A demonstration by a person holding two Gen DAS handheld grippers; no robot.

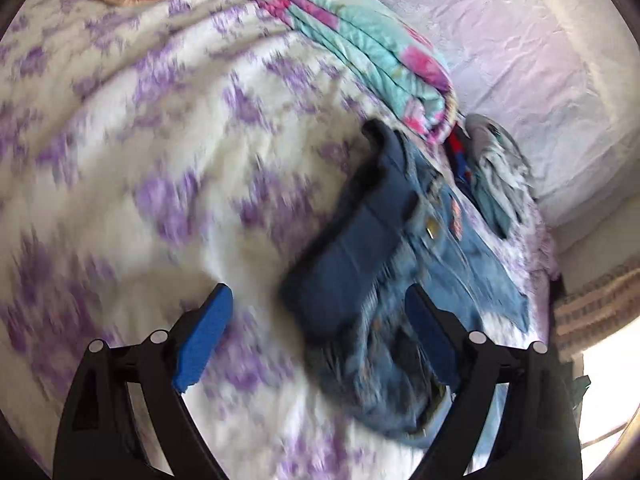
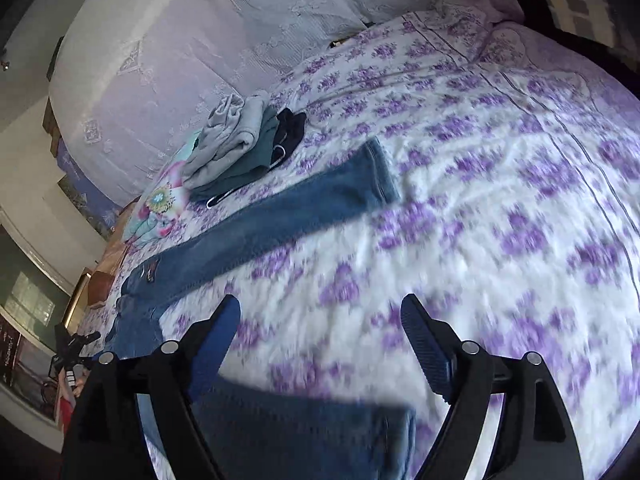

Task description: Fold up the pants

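Jeans [image 2: 280,216] spread on the bedspread [image 2: 500,208], one leg stretched toward the clothes pile [image 2: 240,148], waist end by the folded quilt [image 1: 360,48]. Left gripper [image 1: 320,336] jaws apart above the waist, nothing clamped. Right gripper [image 2: 320,344] jaws apart over bedspread, holding nothing; denim lies beneath it at the bottom edge.

Motion blurs the bedspread [image 1: 160,160]; the jeans' [image 2: 304,432] lower end is cut off.
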